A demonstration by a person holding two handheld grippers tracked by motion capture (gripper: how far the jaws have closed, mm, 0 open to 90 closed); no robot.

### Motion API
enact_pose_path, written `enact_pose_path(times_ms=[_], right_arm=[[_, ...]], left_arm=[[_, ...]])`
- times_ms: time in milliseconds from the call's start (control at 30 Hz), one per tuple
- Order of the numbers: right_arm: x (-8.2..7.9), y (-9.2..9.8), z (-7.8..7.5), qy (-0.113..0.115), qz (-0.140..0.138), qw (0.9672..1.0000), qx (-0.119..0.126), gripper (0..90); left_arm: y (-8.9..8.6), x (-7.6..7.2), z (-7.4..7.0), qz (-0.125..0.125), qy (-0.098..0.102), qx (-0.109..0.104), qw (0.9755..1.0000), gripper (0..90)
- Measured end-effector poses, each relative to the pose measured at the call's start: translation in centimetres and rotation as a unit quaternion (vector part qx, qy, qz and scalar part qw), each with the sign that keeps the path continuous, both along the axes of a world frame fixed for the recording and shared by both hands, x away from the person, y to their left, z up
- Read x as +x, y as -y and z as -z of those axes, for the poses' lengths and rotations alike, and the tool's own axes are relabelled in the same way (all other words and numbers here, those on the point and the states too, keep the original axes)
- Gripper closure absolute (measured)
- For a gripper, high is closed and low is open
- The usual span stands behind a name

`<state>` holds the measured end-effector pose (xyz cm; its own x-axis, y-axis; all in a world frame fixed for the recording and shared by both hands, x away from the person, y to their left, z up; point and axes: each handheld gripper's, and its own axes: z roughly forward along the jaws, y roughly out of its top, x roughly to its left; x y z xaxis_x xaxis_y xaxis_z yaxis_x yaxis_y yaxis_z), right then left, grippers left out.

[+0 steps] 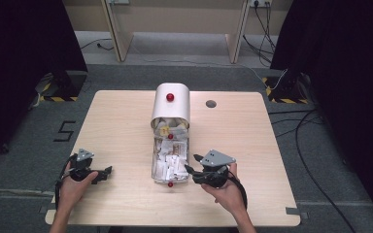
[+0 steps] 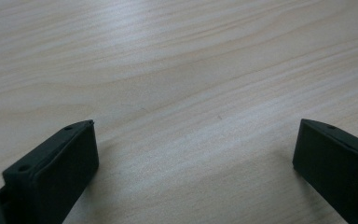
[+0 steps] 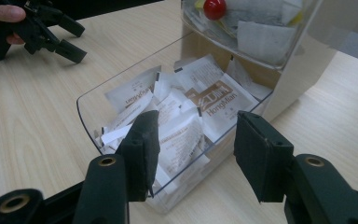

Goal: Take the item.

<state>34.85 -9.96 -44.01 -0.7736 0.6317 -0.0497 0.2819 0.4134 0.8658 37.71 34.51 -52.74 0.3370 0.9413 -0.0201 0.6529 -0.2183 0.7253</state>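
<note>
Right hand-held gripper (image 1: 192, 169): held low over the tabletop (image 1: 126, 131), jaws apart, nothing between them. From its own camera (image 3: 193, 151) the jaws straddle the near wall of a clear drawer (image 3: 121, 93), one jaw against that wall, the other just outside it. Contact with the plastic uncertain.

Drawer (image 1: 170, 165) pulled out toward the person, packed with white sachets (image 3: 205, 100), some printed brown. Small red knob (image 1: 170, 184) at its front end. Drawer runs out from a white, round-topped box (image 1: 171, 104) at mid-table; second red knob (image 1: 170, 97) on the box, another sachet-filled compartment (image 3: 261, 32) above the drawer.

Left hand-held gripper (image 1: 104, 173): well apart from the drawer, on the left, jaws wide open (image 2: 193, 149) over bare wood, holding nothing. Pointed toward the drawer.

Dark round hole (image 1: 211, 103) in the tabletop right of the box.
</note>
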Motion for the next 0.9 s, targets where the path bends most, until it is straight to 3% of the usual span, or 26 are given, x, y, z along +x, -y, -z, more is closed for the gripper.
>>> enact_pose_path(times_ms=[900], right_arm=[[2.2,-3.3,0.8,-0.007,-0.022,0.9993,-0.031,52.0]], left_arm=[[0.0,0.0,0.0,0.0,0.0,0.0,1.0,0.0]])
